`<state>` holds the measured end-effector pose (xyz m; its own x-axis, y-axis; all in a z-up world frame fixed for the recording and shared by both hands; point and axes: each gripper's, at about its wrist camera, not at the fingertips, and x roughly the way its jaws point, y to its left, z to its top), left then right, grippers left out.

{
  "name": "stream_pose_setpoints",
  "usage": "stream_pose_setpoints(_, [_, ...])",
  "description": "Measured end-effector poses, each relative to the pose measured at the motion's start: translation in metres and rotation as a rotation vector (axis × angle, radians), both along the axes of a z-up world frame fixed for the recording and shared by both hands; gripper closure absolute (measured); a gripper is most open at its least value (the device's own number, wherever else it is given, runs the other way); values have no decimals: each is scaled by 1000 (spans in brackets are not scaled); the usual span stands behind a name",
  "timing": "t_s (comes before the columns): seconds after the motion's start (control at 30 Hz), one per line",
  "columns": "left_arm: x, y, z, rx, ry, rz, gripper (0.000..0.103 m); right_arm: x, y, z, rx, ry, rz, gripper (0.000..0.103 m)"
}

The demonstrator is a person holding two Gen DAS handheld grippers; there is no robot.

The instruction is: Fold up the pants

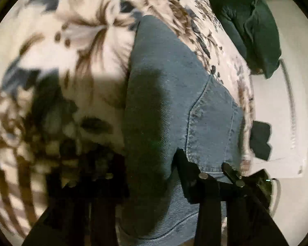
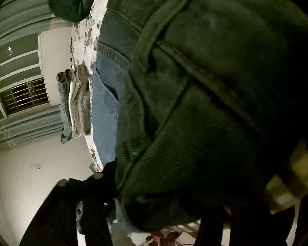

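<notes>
I see the jeans (image 1: 164, 102) mid-frame on the floral bedspread (image 1: 71, 41). Left gripper (image 1: 154, 184) straddles denim; right gripper (image 2: 154, 194) too. I can't tell the grip of either.

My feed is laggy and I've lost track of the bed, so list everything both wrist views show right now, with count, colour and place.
Blue denim jeans: one, mid-blue, spread on the bed, back pocket showing; they fill the right wrist view.
Floral bedspread: one, cream with brown and blue-grey print, under the jeans.
Dark green crumpled cloth: one, at the far end of the bed.
Folded clothes stack: one pile, blue denim and pale items, on the bed's edge beyond the jeans.
Barred window: one, white frame, in the wall.
Left tool: black, at the jeans' pocket edge; grip unclear.
Right tool: black, against the jeans; grip hidden in shadow.
</notes>
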<state>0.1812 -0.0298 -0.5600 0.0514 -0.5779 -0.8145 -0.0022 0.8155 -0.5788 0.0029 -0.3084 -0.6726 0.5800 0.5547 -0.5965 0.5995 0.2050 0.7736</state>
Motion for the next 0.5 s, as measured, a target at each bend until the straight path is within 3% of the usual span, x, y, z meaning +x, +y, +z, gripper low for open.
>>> stream_pose_setpoints(0.03, [-1,-3,5,0,-11,-2,78,1,-1,5,-8,0,-4,57])
stream_pose_setpoints(0.13, [-1,-5,21,-20,-21,28,83,3,-7,22,-26,5,-4,60])
stream_pose_setpoints(0.5, [-1,-5,115,-18,-81,112,84,42,-26,124,-110,-23,183,64])
